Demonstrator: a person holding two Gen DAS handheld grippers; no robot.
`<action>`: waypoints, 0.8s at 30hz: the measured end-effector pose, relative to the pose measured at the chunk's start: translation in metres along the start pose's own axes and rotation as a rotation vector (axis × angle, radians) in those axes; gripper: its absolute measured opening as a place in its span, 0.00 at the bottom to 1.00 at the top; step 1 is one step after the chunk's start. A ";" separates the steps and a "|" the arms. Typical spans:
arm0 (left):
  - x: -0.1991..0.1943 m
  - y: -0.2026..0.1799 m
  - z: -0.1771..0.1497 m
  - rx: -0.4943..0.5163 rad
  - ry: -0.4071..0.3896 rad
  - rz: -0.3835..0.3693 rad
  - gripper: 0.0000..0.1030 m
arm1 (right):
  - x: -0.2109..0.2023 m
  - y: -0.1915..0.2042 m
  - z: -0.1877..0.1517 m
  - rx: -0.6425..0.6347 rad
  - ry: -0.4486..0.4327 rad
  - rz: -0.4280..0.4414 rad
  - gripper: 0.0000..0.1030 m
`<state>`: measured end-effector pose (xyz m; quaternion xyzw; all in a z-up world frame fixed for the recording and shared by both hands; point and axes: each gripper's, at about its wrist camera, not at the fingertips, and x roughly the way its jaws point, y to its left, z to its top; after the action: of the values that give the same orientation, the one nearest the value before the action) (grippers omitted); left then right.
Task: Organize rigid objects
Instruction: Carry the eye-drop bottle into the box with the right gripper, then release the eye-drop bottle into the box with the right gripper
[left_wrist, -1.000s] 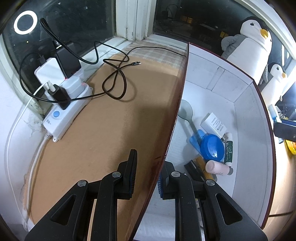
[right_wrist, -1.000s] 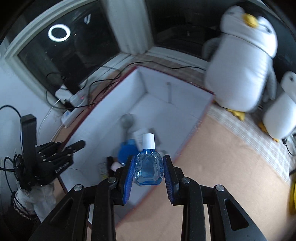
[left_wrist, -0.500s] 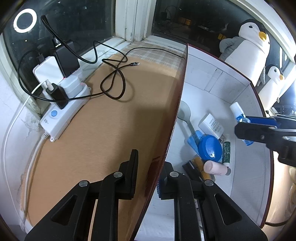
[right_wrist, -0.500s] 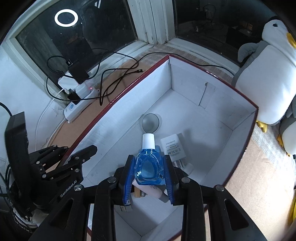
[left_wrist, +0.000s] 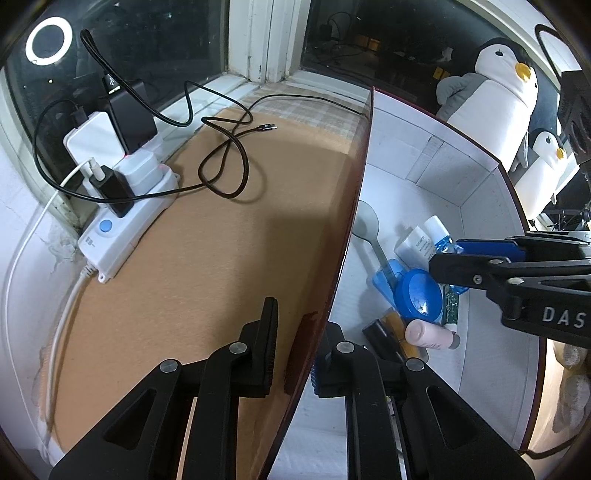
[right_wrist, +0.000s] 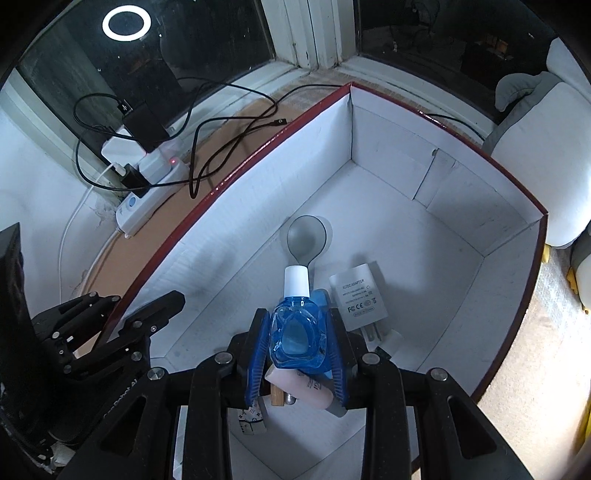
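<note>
Your right gripper (right_wrist: 297, 341) jaws squeeze the blue bottle (right_wrist: 295, 328) over the box (right_wrist: 424, 110); left gripper (left_wrist: 295, 354) jaws pinch its wall. Several things are already inside; drop the bottle in next.

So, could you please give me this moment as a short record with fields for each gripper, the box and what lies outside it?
left gripper: shut on the box wall, one finger on each side
right gripper: shut on the blue bottle, white cap pointing away, above the box floor
box contents: spoon, white adapter, blue lid, pink tube
outside the box: power strip, black cable, penguin toy
</note>
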<state>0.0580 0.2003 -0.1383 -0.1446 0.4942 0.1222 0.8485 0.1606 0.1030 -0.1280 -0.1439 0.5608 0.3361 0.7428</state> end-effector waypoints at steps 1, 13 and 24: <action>0.000 0.000 0.000 0.000 0.000 0.000 0.13 | 0.002 0.000 0.001 -0.003 0.006 -0.005 0.27; 0.000 0.000 0.000 0.000 0.000 0.000 0.13 | 0.021 0.004 0.003 -0.032 0.062 -0.045 0.27; 0.001 0.001 -0.001 0.003 0.005 0.005 0.13 | 0.017 0.004 0.001 -0.039 0.059 -0.065 0.40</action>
<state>0.0574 0.2012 -0.1396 -0.1424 0.4969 0.1232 0.8471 0.1611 0.1118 -0.1426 -0.1864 0.5707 0.3185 0.7336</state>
